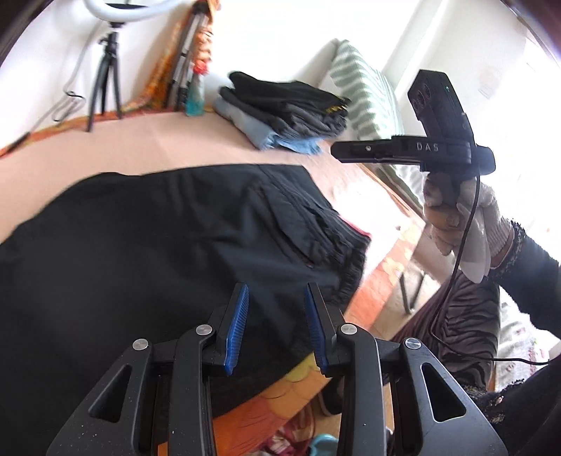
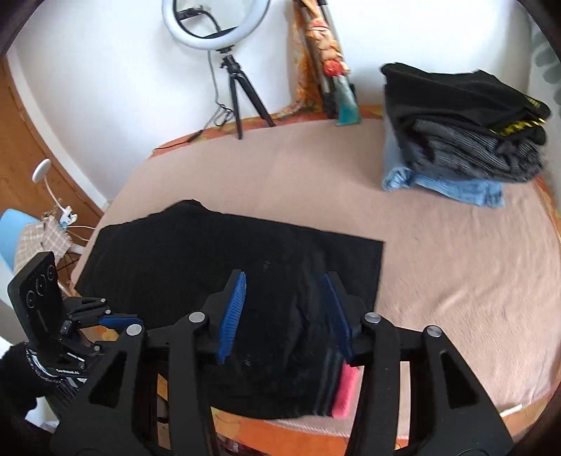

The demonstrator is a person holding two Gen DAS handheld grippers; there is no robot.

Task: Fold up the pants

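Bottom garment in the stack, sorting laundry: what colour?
Light blue denim, clearest in the right wrist view.

Black pants [image 2: 196,266] lie folded flat on beige bed cover, elastic waistband apparently at near edge.

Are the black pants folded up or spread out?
Folded: the black pants lie as a compact rectangle on the bed, layered edges stacked at the waistband end.

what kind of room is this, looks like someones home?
Probably a bedroom in a home, used for filming: black pants lie on a bed beside a stack of folded clothes, a striped pillow and a ring light on a tripod.
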